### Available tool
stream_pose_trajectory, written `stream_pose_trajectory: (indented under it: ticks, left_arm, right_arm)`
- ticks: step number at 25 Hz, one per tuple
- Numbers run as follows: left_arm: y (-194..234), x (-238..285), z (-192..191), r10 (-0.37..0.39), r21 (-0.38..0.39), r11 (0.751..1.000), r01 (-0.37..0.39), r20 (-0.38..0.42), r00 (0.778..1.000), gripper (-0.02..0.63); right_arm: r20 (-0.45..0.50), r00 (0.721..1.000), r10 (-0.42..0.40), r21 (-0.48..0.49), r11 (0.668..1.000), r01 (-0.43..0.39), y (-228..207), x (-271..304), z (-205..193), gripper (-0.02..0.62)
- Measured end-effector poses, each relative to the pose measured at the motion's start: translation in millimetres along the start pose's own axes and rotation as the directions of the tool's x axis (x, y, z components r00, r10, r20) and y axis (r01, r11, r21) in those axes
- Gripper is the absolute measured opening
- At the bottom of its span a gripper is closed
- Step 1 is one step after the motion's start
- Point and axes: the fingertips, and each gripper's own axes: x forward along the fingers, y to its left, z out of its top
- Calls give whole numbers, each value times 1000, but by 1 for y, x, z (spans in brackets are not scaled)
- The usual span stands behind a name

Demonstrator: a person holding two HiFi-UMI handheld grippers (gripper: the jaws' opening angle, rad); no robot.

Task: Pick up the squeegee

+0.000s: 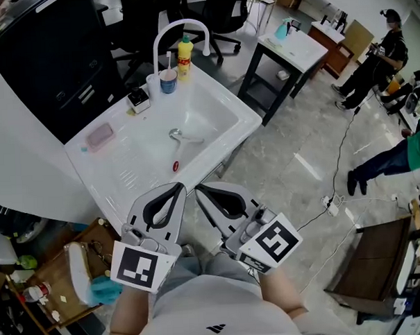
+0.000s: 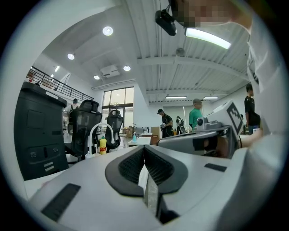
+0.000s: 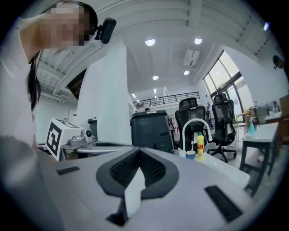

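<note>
- Left gripper [image 1: 179,187] clenched, nothing between the jaws; its own view shows the ribbed pads [image 2: 156,168] meeting
- Right gripper [image 3: 137,151] likewise clamped and empty; both are held level, side by side, tips toward the white sink [image 1: 224,100]
- Squeegee [image 1: 78,272]: best candidate is the white bar with a teal part at its lower end, lying on a low brown stand [image 1: 52,281] at the person's left, well apart from both grippers; identity not certain at this size
- Neither gripper view shows it; both look out over the sink and the room
- Long axis, judged: the bar runs roughly up-down in the head view, slightly tilted; the teal part juts from the lower end toward the person
- Risk: jaws arriving closed would shove the bar along or off the stand; they need to open first
- Risk: gripping along the bar's length finds no hold; jaws should cross the narrow width
- Risk: small clutter on the stand may get knocked in the reach
- Risk: the metal piece [image 1: 183,136] in the sink basin could be mistaken for the target
</note>
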Motion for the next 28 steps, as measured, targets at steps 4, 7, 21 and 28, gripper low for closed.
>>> stream_pose_trajectory:
  ticks: [4,7,21,28]
  left_arm:
    - [6,6,-5,-39,-3,999,39,-1,999,14]
    - [8,12,-8,-59,-22,998,59,1,998,14]
    - [37,67,-6,-41,-26,999,40,-6,999,14]
    - [59,109,-5,-3,-36,999,3,-13,1000,14]
  right_arm:
    - [-12,999,-49,-8,999,49,-7,2,-4,9]
    - [-30,996,-81,-3,997,81,-14,1,-8,9]
    - [-39,996,-76,-2,997,76,-72,23,-6,9]
    - [-57,998,-32,0,999,32,-116,47,-4,9]
